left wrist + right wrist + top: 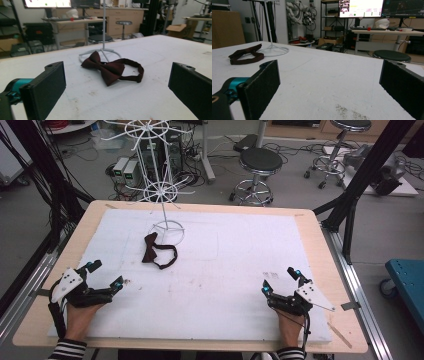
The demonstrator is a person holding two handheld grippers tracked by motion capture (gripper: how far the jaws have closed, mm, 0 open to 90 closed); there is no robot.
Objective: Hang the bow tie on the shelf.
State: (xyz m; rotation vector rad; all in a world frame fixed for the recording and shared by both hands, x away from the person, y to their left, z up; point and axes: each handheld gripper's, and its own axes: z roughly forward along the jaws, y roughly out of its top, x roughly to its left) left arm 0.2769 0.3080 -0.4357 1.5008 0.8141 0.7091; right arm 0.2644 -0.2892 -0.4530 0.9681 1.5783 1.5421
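A dark maroon bow tie (157, 251) with its looped strap lies flat on the white table cover, just in front of the ring base of a white wire stand (161, 190). In the left gripper view the bow tie (112, 68) lies straight ahead between the wide-apart jaws, well beyond them. My left gripper (105, 275) rests open near the table's front left. My right gripper (280, 280) rests open at the front right, with nothing between its jaws. In the right gripper view the bow tie (245, 56) lies far off to the left beside the stand base (274, 51).
The white cover (225, 270) spreads over most of the wooden table (320, 240). Black frame posts (365, 175) rise at the table's sides. Stools (259, 170) and cables sit on the floor behind. A small dark smudge (270, 275) marks the cover near my right gripper.
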